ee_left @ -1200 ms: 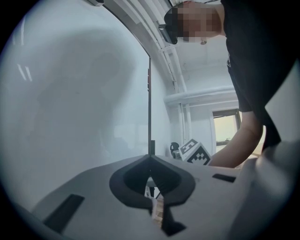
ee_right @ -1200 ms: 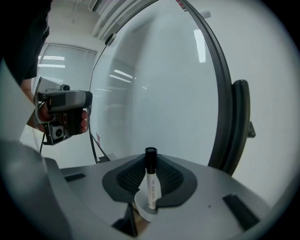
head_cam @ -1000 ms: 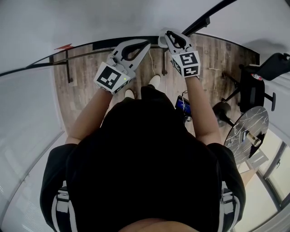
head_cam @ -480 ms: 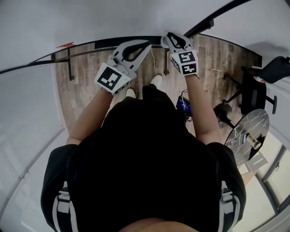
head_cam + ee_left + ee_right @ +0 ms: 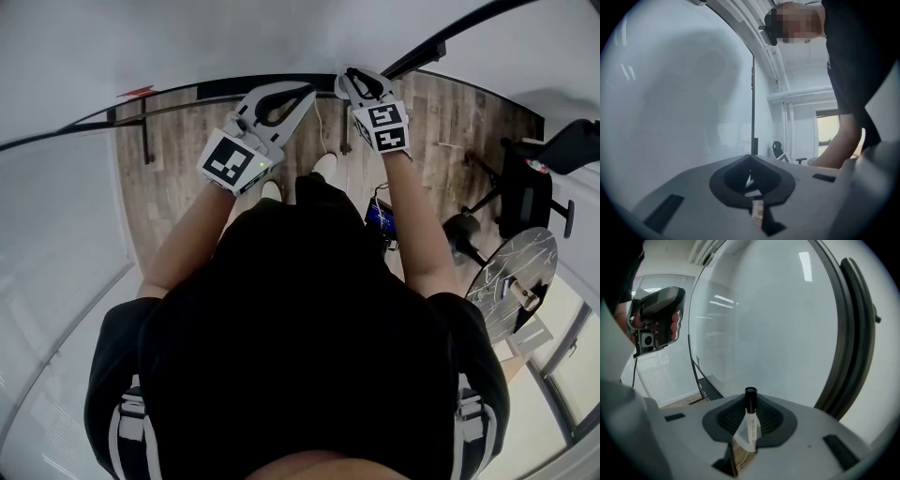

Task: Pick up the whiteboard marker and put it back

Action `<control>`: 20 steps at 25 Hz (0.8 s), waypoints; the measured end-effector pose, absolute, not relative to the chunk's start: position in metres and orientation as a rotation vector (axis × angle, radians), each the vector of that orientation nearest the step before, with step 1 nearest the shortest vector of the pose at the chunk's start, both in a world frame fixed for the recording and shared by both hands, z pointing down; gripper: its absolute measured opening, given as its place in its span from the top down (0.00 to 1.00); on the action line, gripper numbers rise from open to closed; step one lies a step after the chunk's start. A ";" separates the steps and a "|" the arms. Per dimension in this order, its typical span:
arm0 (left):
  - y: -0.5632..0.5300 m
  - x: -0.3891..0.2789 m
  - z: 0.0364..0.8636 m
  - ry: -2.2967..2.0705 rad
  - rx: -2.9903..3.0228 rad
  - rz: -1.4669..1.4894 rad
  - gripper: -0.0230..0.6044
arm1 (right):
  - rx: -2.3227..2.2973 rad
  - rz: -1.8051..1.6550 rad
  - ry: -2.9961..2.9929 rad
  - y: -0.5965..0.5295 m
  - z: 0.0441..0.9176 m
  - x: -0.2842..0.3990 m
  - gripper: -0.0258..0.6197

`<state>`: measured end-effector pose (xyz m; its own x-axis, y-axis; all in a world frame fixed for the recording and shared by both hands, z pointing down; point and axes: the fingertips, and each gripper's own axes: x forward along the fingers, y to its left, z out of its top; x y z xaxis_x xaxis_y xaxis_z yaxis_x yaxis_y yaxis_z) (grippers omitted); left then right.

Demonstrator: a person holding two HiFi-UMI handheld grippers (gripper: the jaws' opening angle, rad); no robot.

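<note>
A whiteboard marker (image 5: 750, 420) with a white body and a black cap stands upright between the jaws of my right gripper (image 5: 750, 404), which is shut on it. In the head view this gripper (image 5: 347, 75) points at the bottom edge of the whiteboard (image 5: 234, 37), just above its dark tray (image 5: 225, 89). My left gripper (image 5: 306, 92) is held level beside it, its tips meeting with nothing between them. The left gripper view shows those jaws (image 5: 750, 158) closed against the pale board.
A black office chair (image 5: 525, 178) and a round marble-topped table (image 5: 511, 272) stand to the right on the wooden floor (image 5: 178, 159). A black frame post (image 5: 855, 333) runs along the board's right edge. The person's feet are close below the tray.
My right gripper has sunk slightly toward the tray with the marker in it. The left gripper has stayed put.
</note>
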<state>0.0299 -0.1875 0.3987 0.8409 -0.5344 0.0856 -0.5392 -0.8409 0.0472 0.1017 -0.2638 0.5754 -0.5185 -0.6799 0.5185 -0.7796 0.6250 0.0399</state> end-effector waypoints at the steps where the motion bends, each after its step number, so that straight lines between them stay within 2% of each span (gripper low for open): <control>1: -0.188 0.030 0.399 -0.858 2.948 0.102 0.96 | 1.146 0.273 -2.356 -0.265 0.576 0.102 0.86; 10: -0.187 0.027 0.403 -0.872 2.941 0.132 0.96 | 1.127 0.302 -2.335 -0.270 0.584 0.100 0.85; 20: -0.189 0.026 0.401 -0.874 2.941 0.128 0.96 | 1.140 0.339 -2.378 -0.265 0.572 0.101 0.80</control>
